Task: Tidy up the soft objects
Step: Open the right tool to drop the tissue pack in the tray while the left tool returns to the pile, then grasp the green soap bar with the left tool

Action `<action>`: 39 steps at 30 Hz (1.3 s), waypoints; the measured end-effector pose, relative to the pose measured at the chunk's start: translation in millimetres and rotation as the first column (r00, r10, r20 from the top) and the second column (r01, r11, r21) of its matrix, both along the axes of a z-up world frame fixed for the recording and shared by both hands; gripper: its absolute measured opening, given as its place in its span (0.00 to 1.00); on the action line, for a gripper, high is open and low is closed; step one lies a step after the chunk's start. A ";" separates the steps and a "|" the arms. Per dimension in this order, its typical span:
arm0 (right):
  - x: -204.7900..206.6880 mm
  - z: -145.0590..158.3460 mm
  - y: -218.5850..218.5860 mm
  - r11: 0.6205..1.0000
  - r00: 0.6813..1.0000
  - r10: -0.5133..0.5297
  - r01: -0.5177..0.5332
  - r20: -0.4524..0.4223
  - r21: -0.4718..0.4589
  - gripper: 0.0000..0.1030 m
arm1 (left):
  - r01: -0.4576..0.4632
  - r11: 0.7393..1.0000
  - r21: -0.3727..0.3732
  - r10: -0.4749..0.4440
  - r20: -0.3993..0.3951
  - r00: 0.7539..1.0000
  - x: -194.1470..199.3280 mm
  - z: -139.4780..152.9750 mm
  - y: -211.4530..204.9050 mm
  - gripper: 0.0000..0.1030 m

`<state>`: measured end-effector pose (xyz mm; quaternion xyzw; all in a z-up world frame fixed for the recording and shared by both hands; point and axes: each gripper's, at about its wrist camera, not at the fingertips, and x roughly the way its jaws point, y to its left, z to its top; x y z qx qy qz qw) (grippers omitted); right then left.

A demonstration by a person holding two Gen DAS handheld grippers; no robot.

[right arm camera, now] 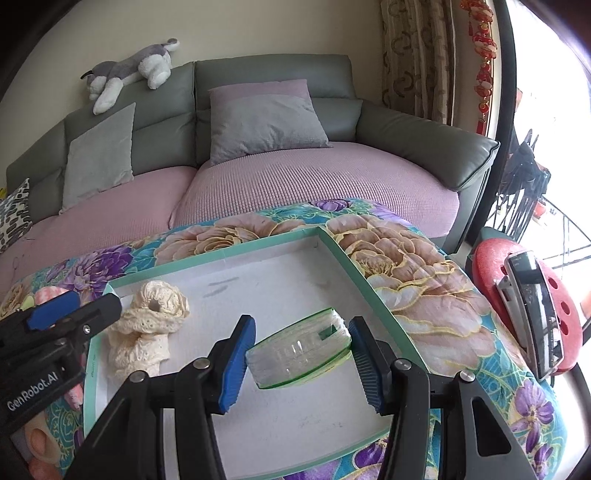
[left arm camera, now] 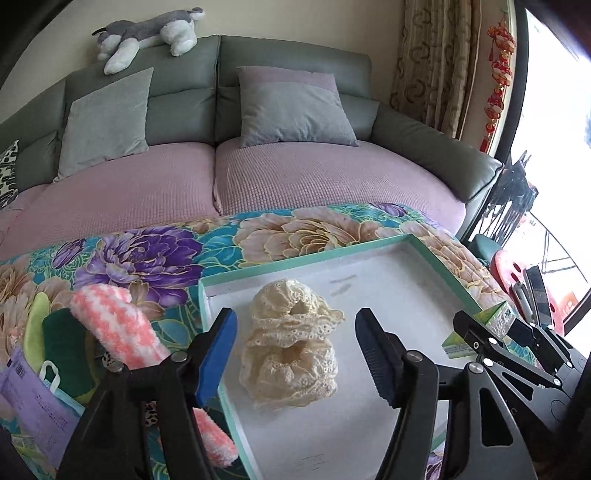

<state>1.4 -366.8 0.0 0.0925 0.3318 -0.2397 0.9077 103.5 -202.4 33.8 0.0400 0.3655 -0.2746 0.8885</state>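
Note:
A white tray with a mint-green rim [left arm camera: 388, 288] [right arm camera: 277, 280] lies on a floral quilt. Inside it, at the left, sits a crumpled cream lace piece [left arm camera: 291, 343] [right arm camera: 147, 325]. My left gripper [left arm camera: 295, 315] [right arm camera: 74, 306] is open just above it, blue pads [left arm camera: 218, 354] standing clear on either side of the lace. My right gripper [right arm camera: 302, 323] [left arm camera: 480, 332] is shut on a clear, green-edged tissue pack [right arm camera: 299, 354] [left arm camera: 495, 317], held over the tray's right half.
Left of the tray lie a pink-and-white fuzzy sock [left arm camera: 110, 321], a green cloth [left arm camera: 66, 339] and a purple packet [left arm camera: 33, 398]. Behind is a sofa [left arm camera: 295, 173] with cushions and a plush husky [left arm camera: 147, 33]. A red stool with phones [right arm camera: 532, 314] stands at the right.

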 end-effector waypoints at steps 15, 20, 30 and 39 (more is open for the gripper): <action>3.0 -1.3 13.2 0.997 0.998 0.004 -0.008 -0.064 -0.073 1.00 | -0.203 0.979 0.001 0.203 0.029 0.979 0.2 9.2 56.8 0.94; 1.4 -1.1 18.2 0.998 0.998 0.008 -0.012 -0.067 -0.061 1.00 | -0.286 0.958 0.030 0.285 0.033 0.958 -0.8 0.5 83.5 0.98; 5.3 -1.0 44.1 0.996 0.993 0.074 -0.079 -0.090 -0.049 1.00 | -0.449 0.893 0.028 0.444 0.102 0.890 -16.6 11.5 152.6 0.98; 14.6 10.6 87.4 0.985 0.985 0.168 -0.169 -0.046 -0.025 1.00 | -0.555 0.832 -0.010 0.554 0.086 0.828 -23.2 13.4 206.2 0.98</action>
